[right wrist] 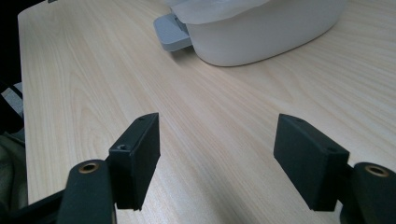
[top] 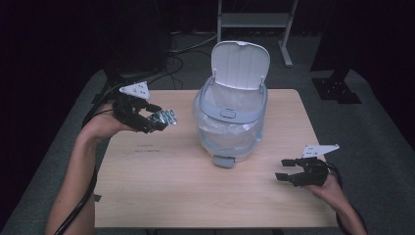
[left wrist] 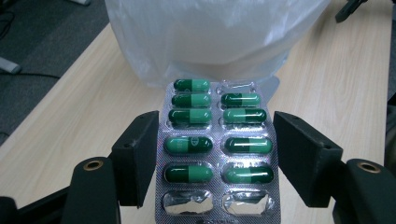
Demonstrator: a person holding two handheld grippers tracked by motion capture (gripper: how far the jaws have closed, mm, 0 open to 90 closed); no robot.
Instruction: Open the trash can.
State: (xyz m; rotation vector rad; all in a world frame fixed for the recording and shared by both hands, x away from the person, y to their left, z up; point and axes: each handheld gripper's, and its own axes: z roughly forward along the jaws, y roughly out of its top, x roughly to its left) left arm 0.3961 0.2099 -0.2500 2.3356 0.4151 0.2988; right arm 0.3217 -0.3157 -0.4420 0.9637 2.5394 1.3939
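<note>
In the high view, a blister pack of capsules is held in the left gripper, raised above the left rear part of the table. A white pedal bin lined with a clear bag stands at the middle of the table, its lid tipped up and back, its grey pedal facing the person. The pack is seen just left of the bin, apart from it. The right gripper is held low near the table's right front, with its jaws spread and nothing between them.

In the left gripper view, the blister pack is seen lying between the two jaws, which are closed in against its long edges. Green capsules fill most pockets; the two nearest pockets are torn open and one far pocket looks empty. The clear bag of the bin is seen just beyond the pack.

In the right gripper view, the jaws are seen wide apart over bare table. The bin's base and pedal are seen farther off.
</note>
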